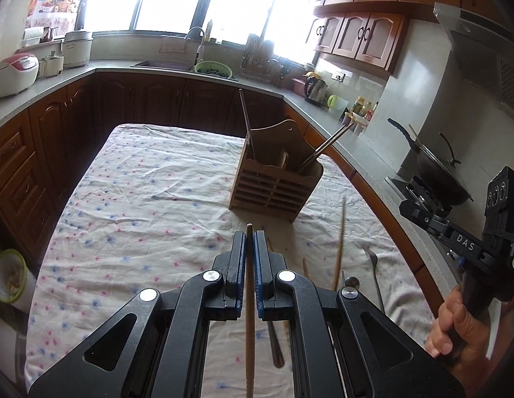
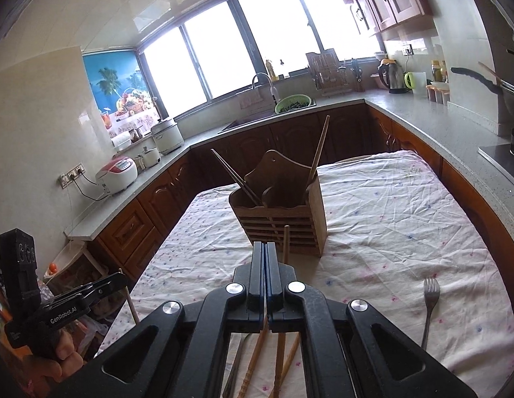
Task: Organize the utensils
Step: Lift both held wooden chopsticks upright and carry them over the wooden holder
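Two grippers over desk w/ floral cloth (image 1: pixel 140 182). Left gripper (image 1: pixel 249 242) clamped on wooden chopstick (image 1: pixel 249 315), aimed at wooden holder (image 1: pixel 273 182), likely for drop-in. Right gripper (image 2: pixel 264 255) closed, apparently empty. Fork (image 2: pixel 430 301) and loose chopsticks (image 2: pixel 257 358) lie unsorted on cloth.

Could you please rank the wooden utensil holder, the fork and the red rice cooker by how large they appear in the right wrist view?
1. Wooden utensil holder, clearly largest.
2. Red rice cooker and fork: unsure. The cooker covers more area, but the fork looks longer and lies much nearer the camera.
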